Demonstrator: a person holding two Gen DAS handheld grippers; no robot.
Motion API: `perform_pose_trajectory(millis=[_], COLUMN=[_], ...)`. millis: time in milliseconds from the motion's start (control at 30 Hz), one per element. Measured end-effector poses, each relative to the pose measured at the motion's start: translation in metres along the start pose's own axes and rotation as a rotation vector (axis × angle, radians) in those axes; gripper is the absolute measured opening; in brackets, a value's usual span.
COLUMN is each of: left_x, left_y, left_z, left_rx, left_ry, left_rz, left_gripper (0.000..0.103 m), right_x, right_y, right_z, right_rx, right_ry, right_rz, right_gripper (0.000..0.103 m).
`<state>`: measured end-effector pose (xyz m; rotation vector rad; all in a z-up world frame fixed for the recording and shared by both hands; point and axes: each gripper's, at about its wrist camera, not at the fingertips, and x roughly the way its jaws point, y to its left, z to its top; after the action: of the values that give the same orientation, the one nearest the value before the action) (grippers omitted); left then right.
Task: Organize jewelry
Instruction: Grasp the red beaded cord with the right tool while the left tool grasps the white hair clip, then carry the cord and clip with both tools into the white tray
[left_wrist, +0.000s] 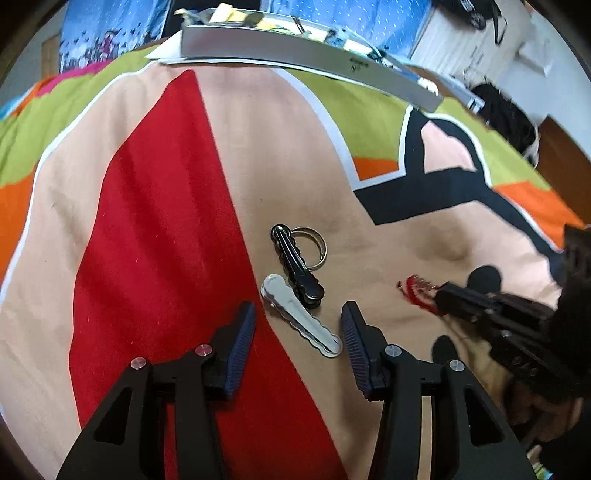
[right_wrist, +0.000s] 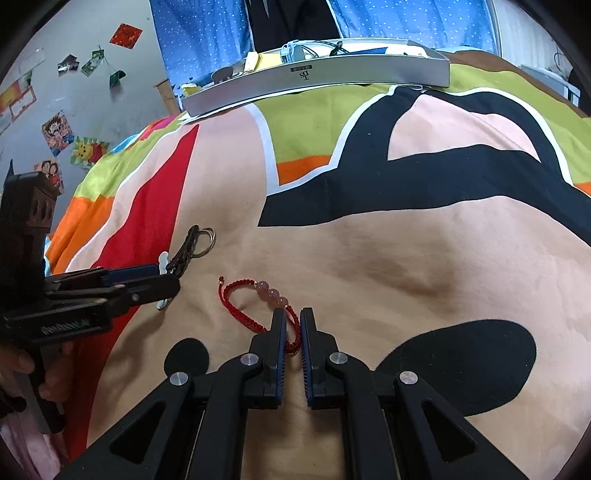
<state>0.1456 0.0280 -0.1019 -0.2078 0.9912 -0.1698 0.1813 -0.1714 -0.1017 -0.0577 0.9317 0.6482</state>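
Jewelry items lie on a bed covered by a blanket (left_wrist: 177, 206) printed in red, beige, green, orange and black.

Left tool (left_wrist: 298, 332): fingers spread wide apart, holding nothing. It hangs low over a silver hair clip (left_wrist: 301, 320), which lies flat between the two fingers without touching either. A black hair clip (left_wrist: 295, 266) lies just beyond, its near end touching the silver clip's far end. A metal ring (left_wrist: 313, 246) rests against the black clip's right side.

Right tool (right_wrist: 293, 321): fingers drawn nearly together — clamped on the cord of a red braided bracelet (right_wrist: 242, 295). The bracelet carries three pink beads (right_wrist: 272, 291), which sit just ahead of the fingertips. The rest of the loop trails left on the blanket. In the left wrist view the bracelet shows only partly, at the right tool's tip (left_wrist: 437, 295).

The two tools are near one another; the clips and ring lie to the left of the bracelet, apart from it.

A long silver tray (right_wrist: 332, 79) sits at the far edge of the bed, well apart from the jewelry. Its contents are small and mixed — not identifiable. Blue dotted fabric (right_wrist: 207, 33) hangs behind it.
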Motion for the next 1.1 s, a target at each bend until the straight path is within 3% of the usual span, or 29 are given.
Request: perform_pose_trajectory(millis=[67, 167, 233, 300, 533, 733, 933, 1100], left_x=[0.004, 0.007, 0.007, 0.005, -0.023, -0.036, -0.043, -0.05], left_y=[-0.003, -0.005, 0.002, 0.009, 0.008, -0.003, -0.014, -0.016], left_z=[-0.002, -0.005, -0.007, -0.009, -0.027, -0.028, -0.008, 0.03], left_rx=[0.031, 0.057, 0.031, 0.001, -0.003, -0.014, -0.005, -0.007], left_ry=[0.005, -0.003, -0.002, 0.01, 0.029, 0.019, -0.019, -0.068], left_rz=[0.031, 0.078, 0.072, 0.044, -0.023, -0.06, -0.075, -0.091], left_gripper=[0.04, 0.023, 0.009, 0.002, 0.002, 0.002, 0.002, 0.002], right_x=[0.0, 0.001, 0.001, 0.004, -0.001, -0.023, -0.046, -0.056], right_y=[0.001, 0.004, 0.005, 0.007, 0.012, 0.019, 0.025, 0.024], right_z=[0.001, 0.001, -0.001, -0.003, -0.009, -0.006, 0.018, 0.055], right_rx=[-0.001, -0.005, -0.008, -0.01, -0.003, -0.027, -0.067, -0.101], right_ry=[0.0, 0.002, 0.005, 0.016, 0.021, -0.043, -0.126, -0.185], right_rz=[-0.002, -0.005, -0.004, -0.005, -0.002, 0.013, 0.01, 0.009], right_gripper=[0.008, 0.008, 0.008, 0.008, 0.007, 0.007, 0.006, 0.006])
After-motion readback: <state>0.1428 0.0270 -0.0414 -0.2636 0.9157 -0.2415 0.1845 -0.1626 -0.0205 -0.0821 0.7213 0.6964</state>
